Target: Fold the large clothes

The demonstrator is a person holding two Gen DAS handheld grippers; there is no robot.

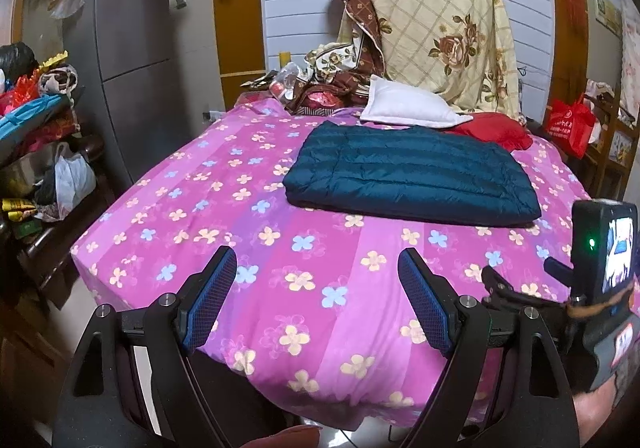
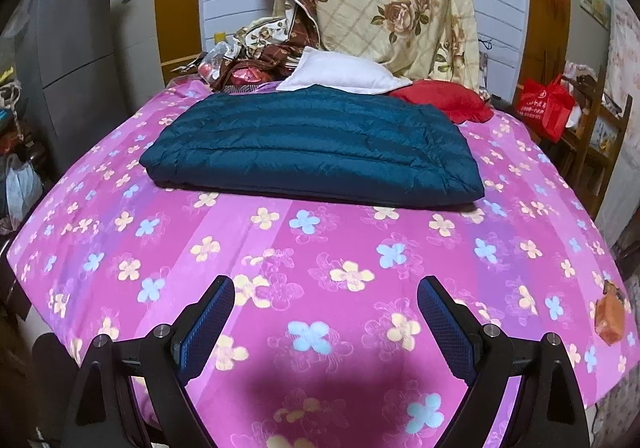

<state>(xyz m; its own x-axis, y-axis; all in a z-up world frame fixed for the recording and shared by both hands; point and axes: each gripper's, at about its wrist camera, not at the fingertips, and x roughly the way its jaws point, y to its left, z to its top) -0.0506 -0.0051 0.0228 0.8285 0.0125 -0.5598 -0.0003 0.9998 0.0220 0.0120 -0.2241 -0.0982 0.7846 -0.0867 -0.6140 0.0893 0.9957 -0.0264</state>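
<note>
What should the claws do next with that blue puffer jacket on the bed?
Probably nothing more than pull back: the teal quilted jacket already lies folded into a neat rectangle on the pink floral sheet, and both the left claw and right claw are open, empty and short of it.

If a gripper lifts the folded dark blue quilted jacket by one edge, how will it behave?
The jacket would probably sag and unfold, since it is soft cloth lying in loose layers. Its puffy quilted rows suggest it is light for its size. The fabric has a slight sheen, so it may slip between the pads. Both the left gripper and right gripper stand open, short of it.
</note>
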